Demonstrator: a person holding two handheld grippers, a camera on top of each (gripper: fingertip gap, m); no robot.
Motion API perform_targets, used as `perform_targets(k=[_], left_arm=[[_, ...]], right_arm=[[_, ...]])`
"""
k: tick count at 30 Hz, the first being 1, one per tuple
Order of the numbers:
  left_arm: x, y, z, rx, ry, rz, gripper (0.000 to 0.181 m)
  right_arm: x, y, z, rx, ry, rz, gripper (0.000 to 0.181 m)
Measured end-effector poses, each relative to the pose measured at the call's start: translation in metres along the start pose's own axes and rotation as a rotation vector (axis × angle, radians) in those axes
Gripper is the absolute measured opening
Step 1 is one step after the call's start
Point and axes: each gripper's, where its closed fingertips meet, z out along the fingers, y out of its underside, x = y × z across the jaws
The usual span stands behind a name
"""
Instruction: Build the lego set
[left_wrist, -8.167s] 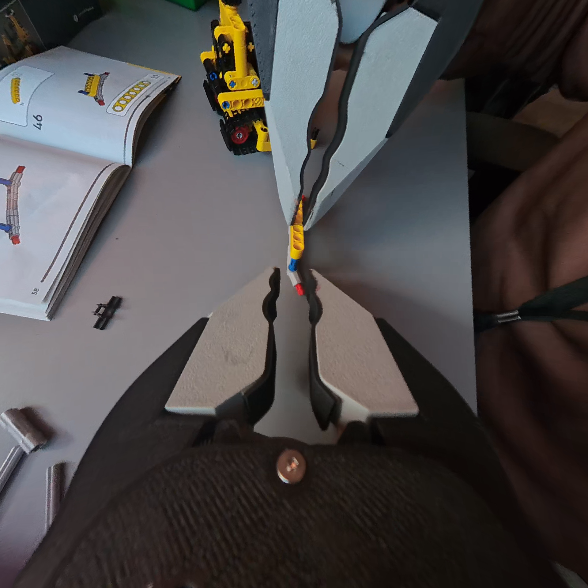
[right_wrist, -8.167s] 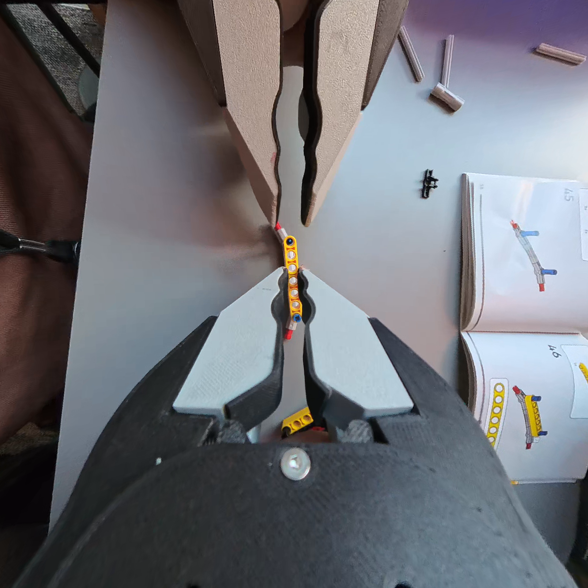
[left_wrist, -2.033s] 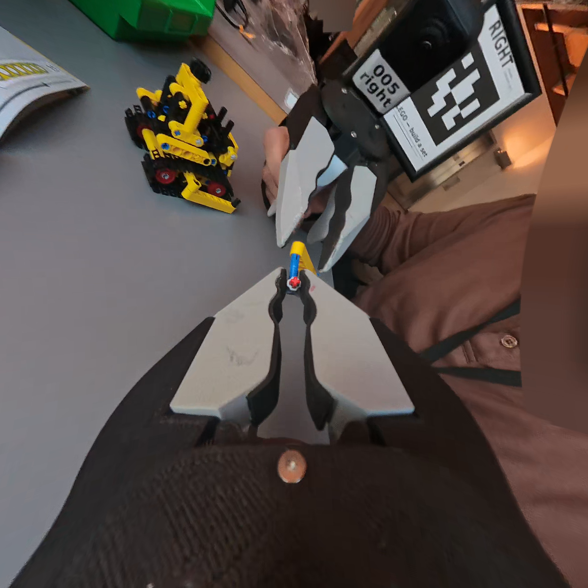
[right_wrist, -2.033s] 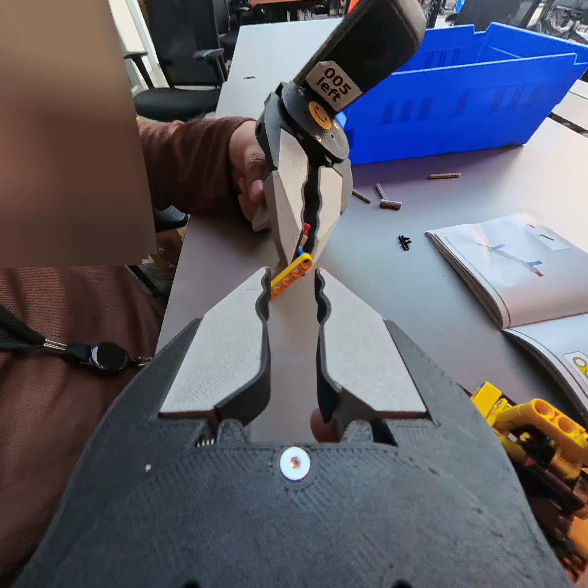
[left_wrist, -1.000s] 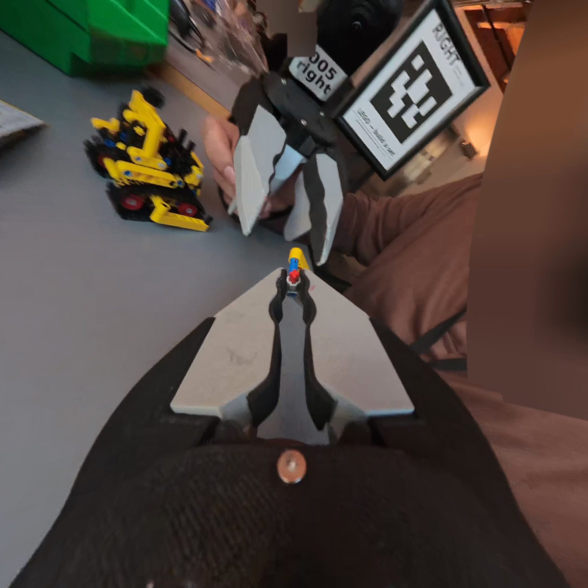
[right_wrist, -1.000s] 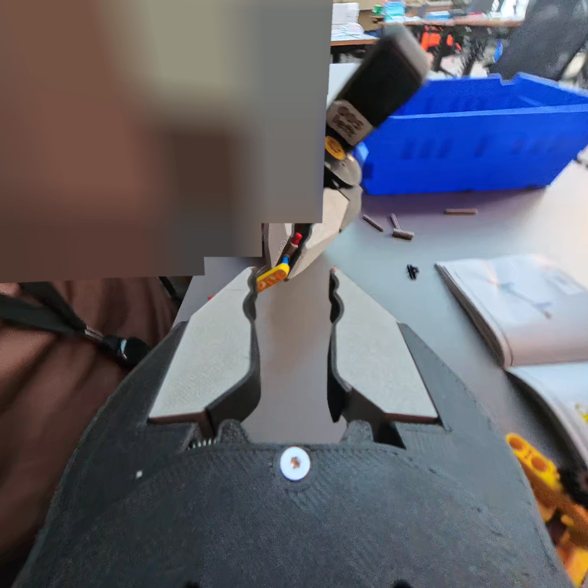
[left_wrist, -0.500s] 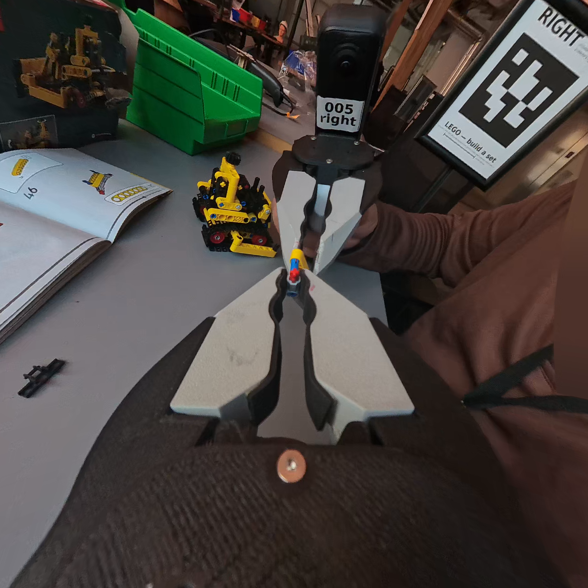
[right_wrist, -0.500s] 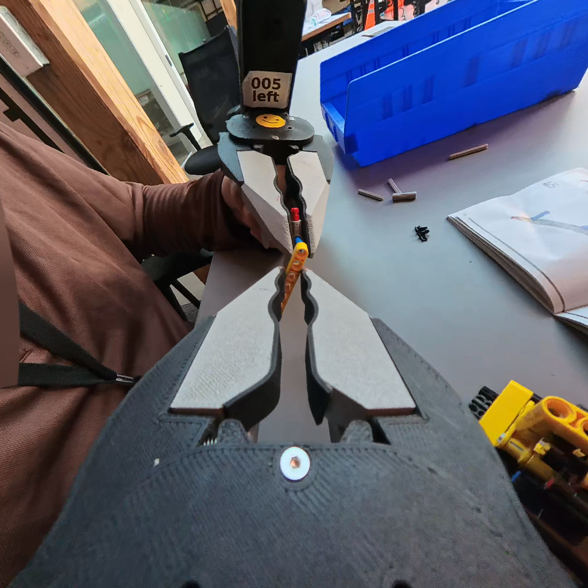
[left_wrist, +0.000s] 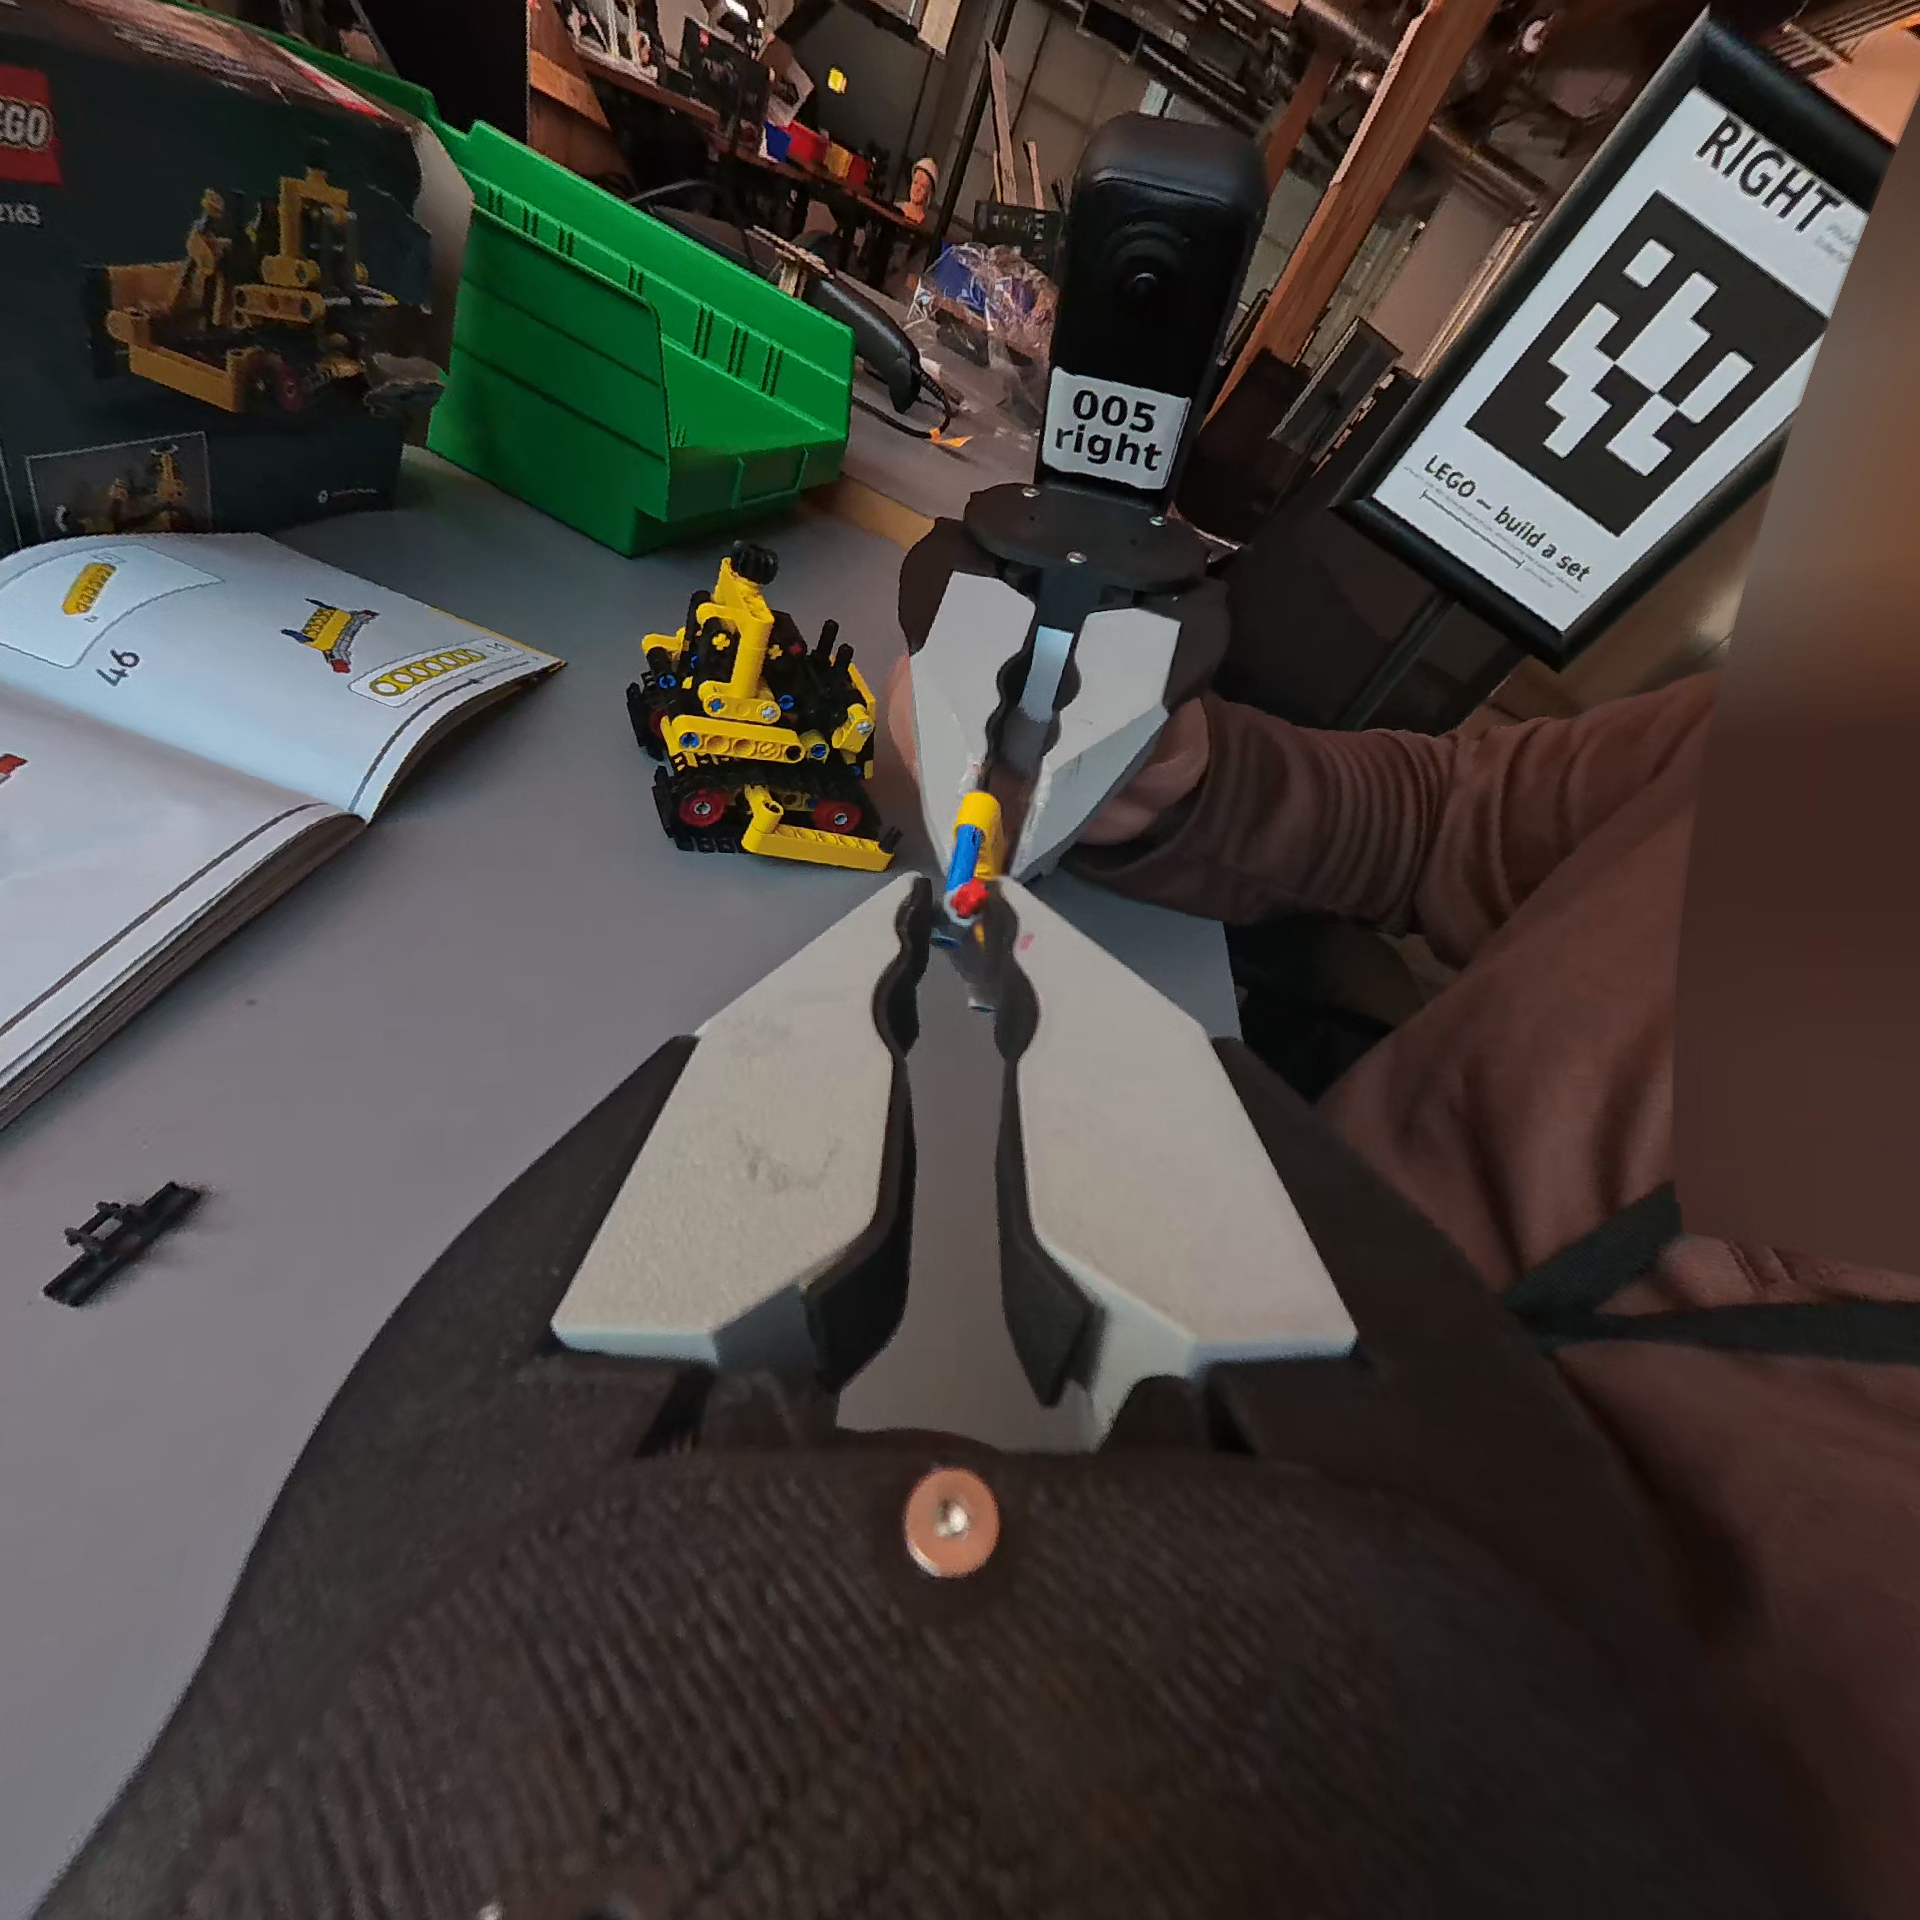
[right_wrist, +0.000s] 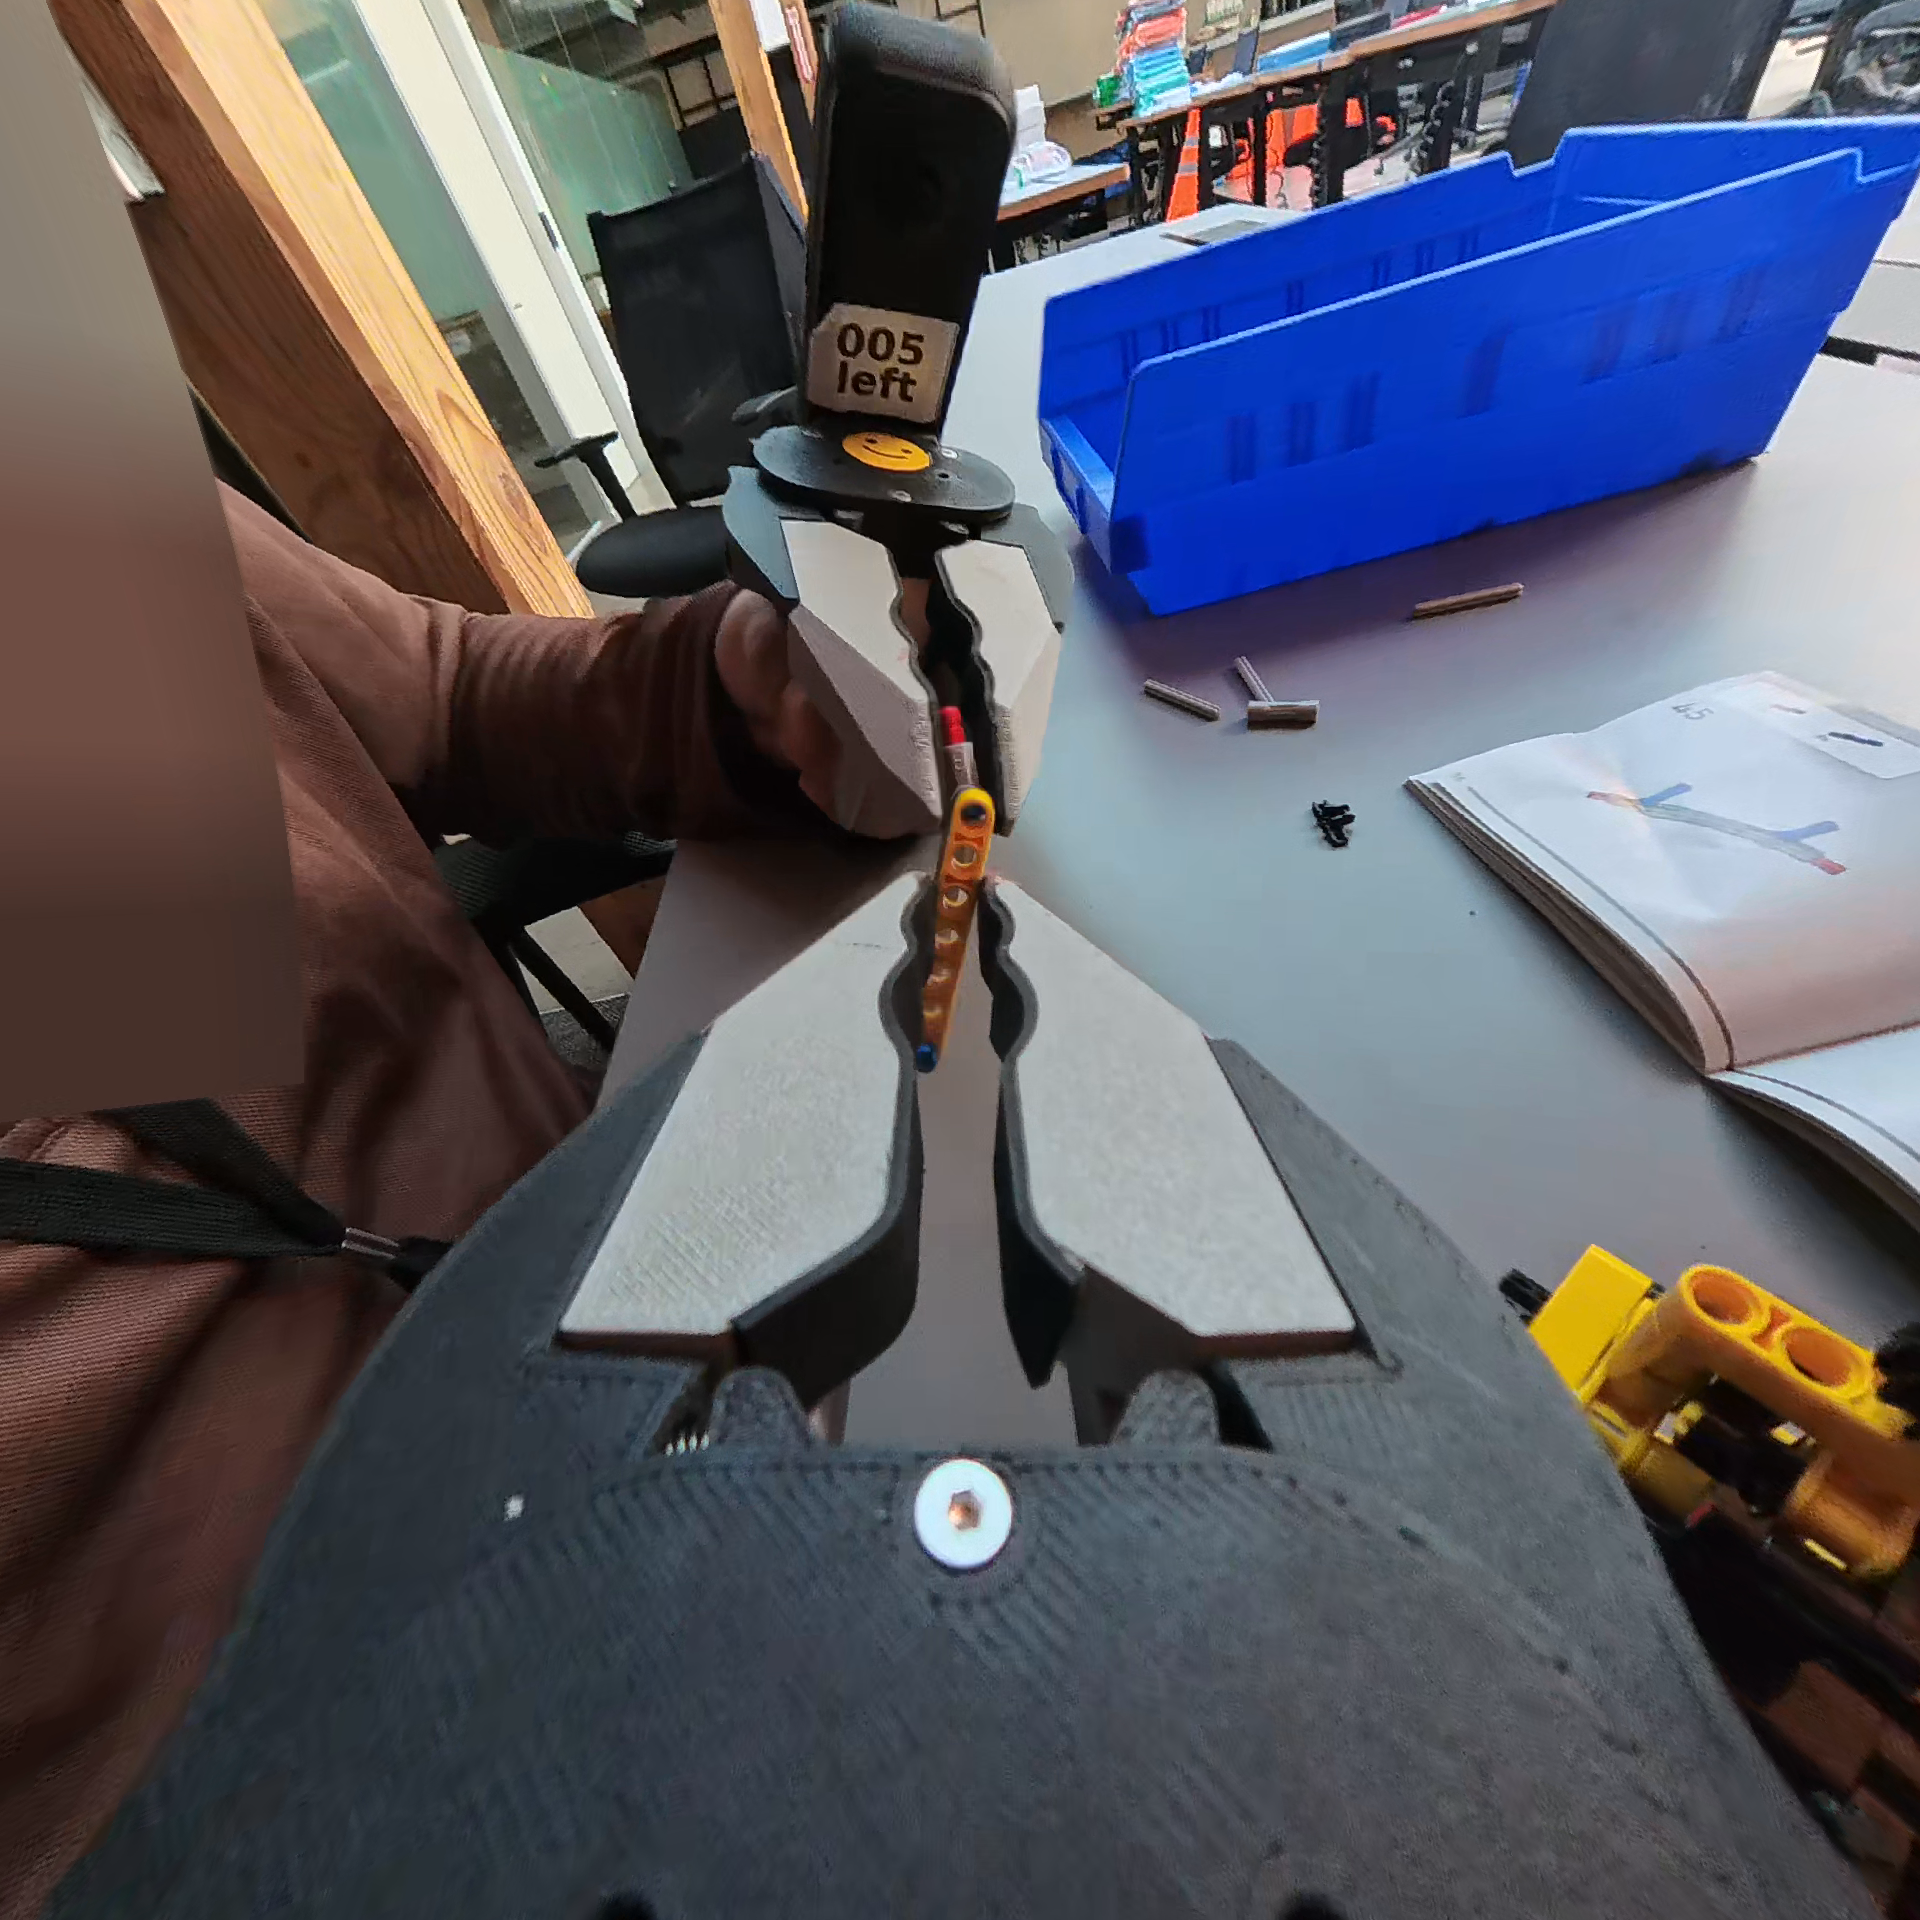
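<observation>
A small sub-assembly, a yellow holed beam on a grey part with red ends and blue pins, is held in the air between both grippers over the near table edge. My left gripper is shut on its grey, red-tipped end; it also shows in the right wrist view. My right gripper is shut on the yellow beam, tip to tip with the left one; it also shows in the left wrist view. The yellow and black bulldozer model stands on the grey table.
An open instruction booklet lies left of the model, and a small black piece lies nearer. A green bin and the set's box stand behind. A blue bin and grey sticks lie beyond the left gripper. The grippers are tip to tip, or close to it. Left tips and right tips are each some 15 cm from the small black piece. The right camera catches it too, in the right wrist view.
Over the last second my right gripper has closed on the yellow beam that my left gripper held. Both grippers have swung level, facing each other. Little has moved in the last half second.
</observation>
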Motion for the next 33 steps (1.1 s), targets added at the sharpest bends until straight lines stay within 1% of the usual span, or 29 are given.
perform_targets(k=[3,7,11,15,18,21,25,27,29,31,33], left_arm=[[-0.002,-0.002,0.000,0.015,-0.029,0.012,0.005],[0.000,-0.001,0.002,0.000,-0.023,0.030,0.005],[-0.001,0.001,0.001,-0.013,-0.032,0.046,0.004],[-0.004,0.004,0.004,-0.044,-0.073,0.110,0.004],[0.000,0.006,0.006,-0.063,-0.060,0.134,0.005],[0.006,0.000,0.007,-0.017,-0.044,0.152,0.007],[0.008,-0.005,0.008,0.024,-0.057,0.179,0.005],[0.009,-0.004,0.008,0.014,-0.064,0.207,0.005],[0.013,-0.001,0.008,-0.002,-0.024,0.193,0.005],[0.013,0.004,0.008,-0.040,-0.005,0.172,0.005],[0.015,0.009,0.008,-0.076,0.021,0.176,0.005]], right_arm=[[0.001,-0.003,0.000,0.020,0.007,0.014,0.007],[0.001,-0.004,0.000,0.015,0.048,-0.054,0.007],[0.000,-0.005,0.002,0.020,0.038,-0.023,0.012],[0.005,-0.003,0.002,0.016,0.067,-0.009,0.006],[0.002,-0.004,0.001,0.031,0.035,-0.002,0.005],[-0.003,-0.009,-0.002,0.054,0.042,-0.094,0.004],[-0.006,-0.011,-0.005,0.063,0.026,-0.128,0.005],[-0.007,-0.009,-0.005,0.033,0.048,-0.201,0.005],[-0.011,-0.008,-0.006,0.011,0.060,-0.275,0.005],[-0.012,-0.003,-0.004,-0.043,0.077,-0.351,0.006],[-0.014,0.001,-0.004,-0.081,0.058,-0.380,0.006]])
